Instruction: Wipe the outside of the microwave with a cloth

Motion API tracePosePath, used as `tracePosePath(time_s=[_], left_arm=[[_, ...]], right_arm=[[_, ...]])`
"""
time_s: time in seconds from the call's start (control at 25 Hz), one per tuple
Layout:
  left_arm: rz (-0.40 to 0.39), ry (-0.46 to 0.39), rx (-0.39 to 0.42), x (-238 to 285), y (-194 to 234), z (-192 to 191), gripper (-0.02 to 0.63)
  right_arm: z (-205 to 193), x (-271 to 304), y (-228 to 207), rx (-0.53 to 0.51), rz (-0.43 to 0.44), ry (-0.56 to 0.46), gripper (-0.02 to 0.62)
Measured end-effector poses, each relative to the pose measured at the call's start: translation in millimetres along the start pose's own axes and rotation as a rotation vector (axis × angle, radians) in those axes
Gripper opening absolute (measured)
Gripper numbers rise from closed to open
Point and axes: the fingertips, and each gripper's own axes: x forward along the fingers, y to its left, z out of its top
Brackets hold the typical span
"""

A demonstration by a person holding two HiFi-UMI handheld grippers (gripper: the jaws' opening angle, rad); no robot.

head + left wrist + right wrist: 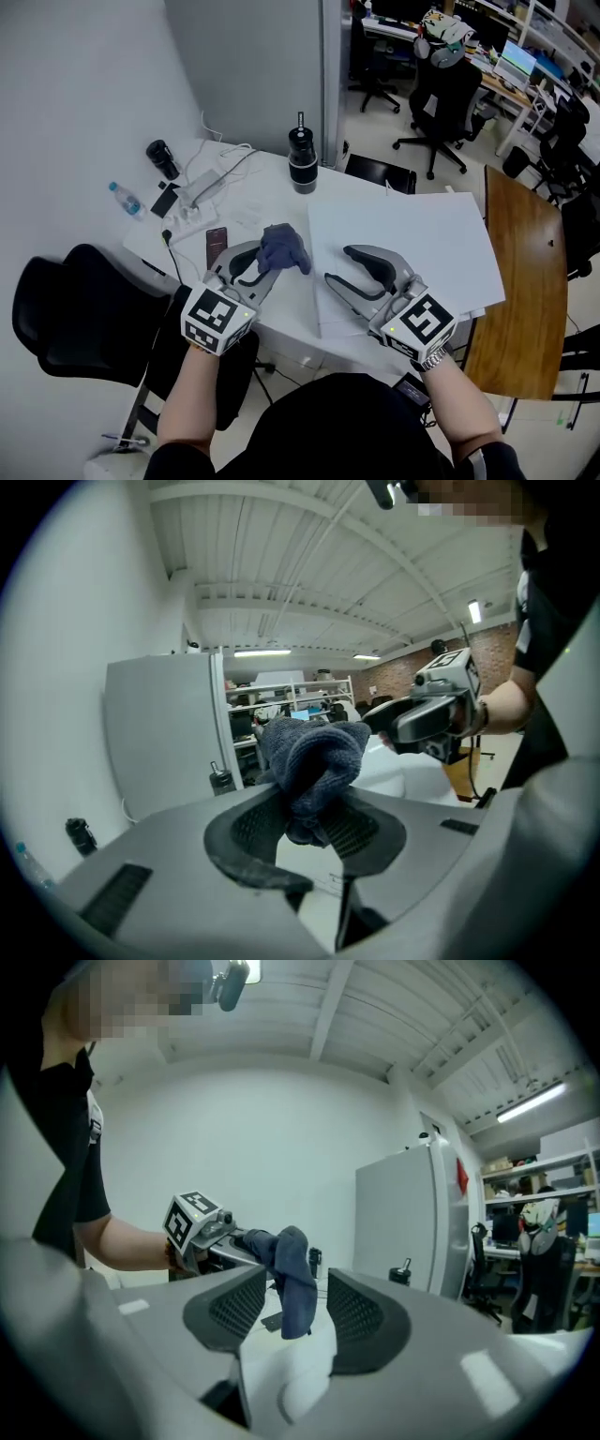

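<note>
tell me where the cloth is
The cloth is pinched in the left gripper, left of centre in the head view, above the white table and just left of the open right gripper.

Over the white tabletop's (292, 305) near edge, crumpled dark-blue cloth (281, 248) — black cylindrical flask (302, 159) behind it, white flat panel (403, 248) right.

Office, swivel chairs (446, 92), desks with monitors (517, 62)
</note>
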Motion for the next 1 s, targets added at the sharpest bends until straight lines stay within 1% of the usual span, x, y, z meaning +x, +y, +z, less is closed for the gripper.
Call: tracePosePath(time_s=[0.08,0.16,0.24,0.4,0.44,0.52,0.6,0.72,0.84,0.92,1.0], left_arm=[[-0.073,-0.019,0.025,-11,-18,13,0.11],[-0.137,-0.037,0.031,-21,-34,23,0.11],[-0.185,-0.048,0.007,-30,-45,31,0.112],[-0.301,-0.086,-0.052,-45,-60,39,0.112],[-0.327,-0.091,-0.06,-48,-63,40,0.114],[-0.355,-0.092,-0.061,-50,-67,41,0.114],[-0.36,-0.091,-0.054,-49,-67,41,0.115],[-0.363,-0.094,-0.051,-48,-67,41,0.12],[-0.369,-0.087,-0.054,-48,-67,40,0.129],[-0.36,-0.078,-0.054,-46,-64,38,0.13],[-0.339,-0.07,-0.051,-44,-59,35,0.13]], right_arm=[[6,6,11,-0.007,0.057,-0.022,0.218],[12,13,22,-0.003,0.119,-0.045,0.244],[15,17,34,0.009,0.195,-0.065,0.273],[19,19,61,0.075,0.392,-0.085,0.282],[20,20,66,0.087,0.428,-0.083,0.284],[20,20,72,0.09,0.471,-0.078,0.277],[20,20,75,0.082,0.486,-0.076,0.221],[18,19,74,0.074,0.487,-0.069,0.188],[16,18,70,0.062,0.468,-0.059,0.118],[15,21,67,0.049,0.442,-0.048,0.107],[12,25,62,0.036,0.399,-0.029,0.096]])
